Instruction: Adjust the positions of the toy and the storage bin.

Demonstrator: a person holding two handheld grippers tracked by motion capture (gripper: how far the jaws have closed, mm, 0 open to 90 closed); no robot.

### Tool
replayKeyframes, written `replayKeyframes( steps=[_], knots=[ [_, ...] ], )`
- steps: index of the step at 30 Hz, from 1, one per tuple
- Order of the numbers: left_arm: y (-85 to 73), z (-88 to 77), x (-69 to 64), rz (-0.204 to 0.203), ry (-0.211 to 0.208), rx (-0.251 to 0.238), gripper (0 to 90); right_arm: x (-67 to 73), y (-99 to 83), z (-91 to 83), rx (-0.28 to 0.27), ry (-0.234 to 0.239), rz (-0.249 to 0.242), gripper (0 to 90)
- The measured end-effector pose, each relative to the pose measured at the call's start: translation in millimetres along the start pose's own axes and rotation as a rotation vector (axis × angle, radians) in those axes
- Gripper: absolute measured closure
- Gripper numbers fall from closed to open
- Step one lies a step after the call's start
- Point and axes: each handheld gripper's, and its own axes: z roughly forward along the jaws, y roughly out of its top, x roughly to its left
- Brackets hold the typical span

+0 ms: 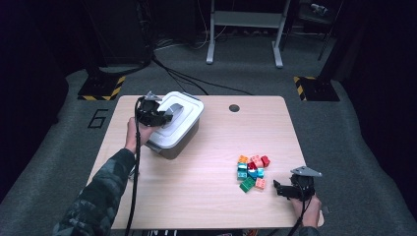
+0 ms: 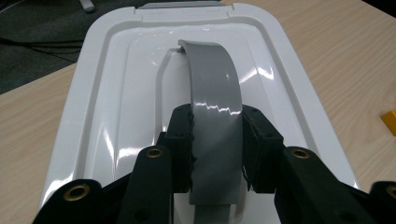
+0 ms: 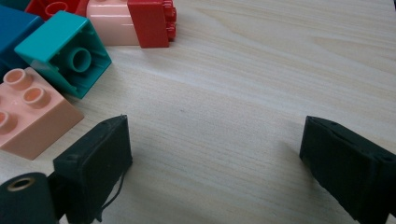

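A grey storage box with a white lid (image 1: 177,125) stands on the left part of the table. My left gripper (image 1: 156,117) is shut on the lid's grey handle (image 2: 215,107); both black pads (image 2: 181,149) press the handle's sides in the left gripper view. A heap of toy bricks (image 1: 252,171) in red, pink, teal, orange and green lies at the right front. My right gripper (image 1: 281,190) rests low on the table just right of the heap, open, with bare wood between its pads (image 3: 95,161). A pink brick (image 3: 28,114) and a teal brick (image 3: 65,51) lie beside its left pad.
The wooden table (image 1: 216,147) has a round cable hole (image 1: 234,107) near its far edge. Beyond it, the grey floor holds cables, a desk frame (image 1: 245,29) and yellow-black striped stand feet (image 1: 102,88).
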Motion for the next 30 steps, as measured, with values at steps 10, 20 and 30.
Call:
replayKeyframes(
  steps=[10, 20, 30],
  knots=[
    [3.3, 6.7, -17.9, -0.002, -0.046, -0.010, 67.5, 0.0, 0.0, 0.0, 0.000, 0.000, 0.000, 8.2],
    [8.2, 14.1, -36.5, -0.017, -0.095, -0.010, 67.8, 0.0, 0.0, 0.0, -0.001, 0.000, 0.001, 8.1],
    [10.8, 17.9, -51.0, -0.015, -0.098, -0.011, 67.9, 0.3, -0.1, -0.2, 0.000, -0.001, 0.004, 8.2]
  ],
)
